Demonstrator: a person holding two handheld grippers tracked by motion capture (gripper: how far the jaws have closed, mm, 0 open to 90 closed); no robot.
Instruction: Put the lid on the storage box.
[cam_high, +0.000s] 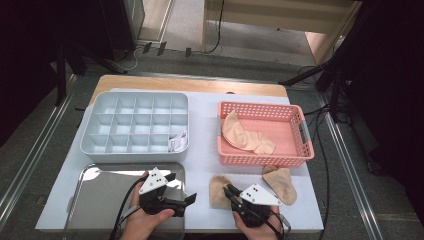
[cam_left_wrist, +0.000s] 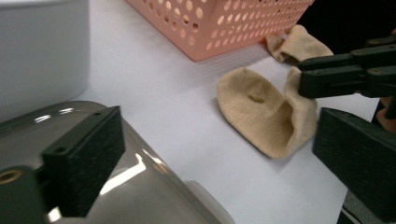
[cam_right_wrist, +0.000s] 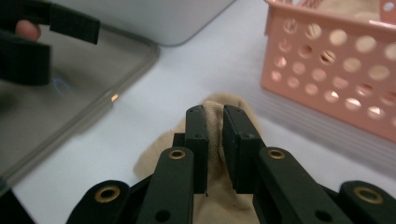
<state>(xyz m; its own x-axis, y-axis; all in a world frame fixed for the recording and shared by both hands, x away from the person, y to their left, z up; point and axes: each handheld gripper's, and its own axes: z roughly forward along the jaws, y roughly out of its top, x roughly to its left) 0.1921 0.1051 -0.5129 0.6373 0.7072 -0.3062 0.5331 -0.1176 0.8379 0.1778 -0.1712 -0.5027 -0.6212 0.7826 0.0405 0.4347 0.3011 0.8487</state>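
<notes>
A tan sock (cam_high: 217, 192) lies on the white table cover in front of the pink basket (cam_high: 306, 134). My right gripper (cam_high: 228, 190) is shut on a fold of it. In the right gripper view the jaws (cam_right_wrist: 214, 126) pinch the ribbed edge of the sock (cam_right_wrist: 156, 158). The left gripper (cam_high: 182, 187) stands open over the right part of the metal tray (cam_high: 102, 192), with nothing between its jaws. From the left gripper view (cam_left_wrist: 219, 154) I see the same sock (cam_left_wrist: 254, 109) with the right gripper (cam_left_wrist: 345, 77) on its far edge.
A second tan sock (cam_high: 281, 183) lies right of the held one, and more socks (cam_high: 244, 135) sit in the basket. A grey compartment organizer (cam_high: 137, 94) stands behind the tray, with white folded items (cam_high: 178, 142) in its near right cell.
</notes>
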